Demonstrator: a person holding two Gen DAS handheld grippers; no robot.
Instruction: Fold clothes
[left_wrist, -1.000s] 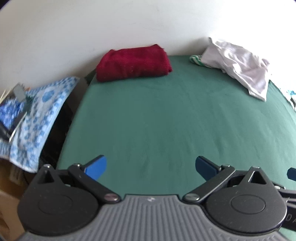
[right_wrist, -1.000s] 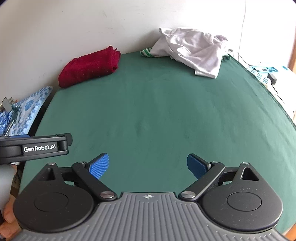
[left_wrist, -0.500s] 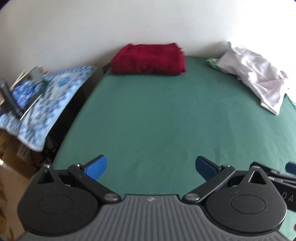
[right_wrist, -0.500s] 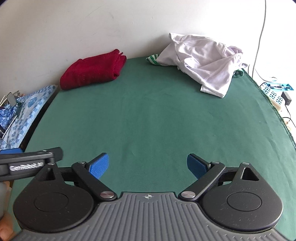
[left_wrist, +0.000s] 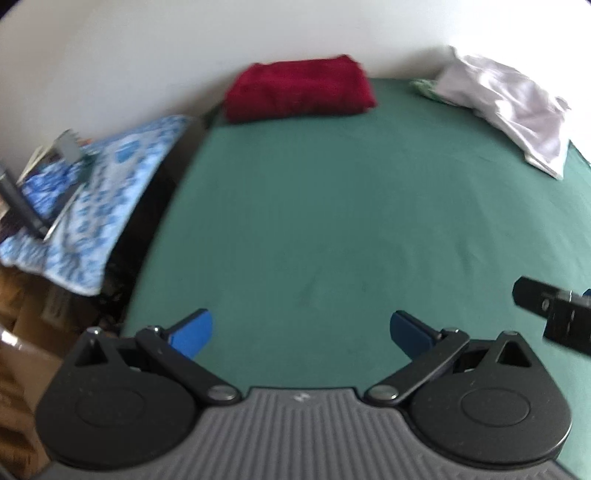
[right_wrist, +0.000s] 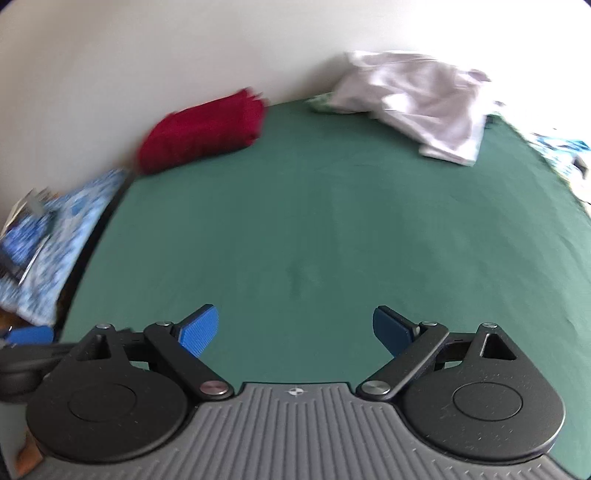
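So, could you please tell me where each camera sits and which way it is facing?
Left wrist: on the left gripper, facing across the green table to the red folded cloth; open blue fingers show, right gripper at the edge.
Right wrist: on the right gripper, facing the white garment; open fingers show.
Shared: table, red cloth, white garment, blue patterned cloth.

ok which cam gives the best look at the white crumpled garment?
Right wrist: the white garment sits whole in frame, folds visible though blurred. Left wrist shows it too, but pushed toward the right edge, overexposed and softer.
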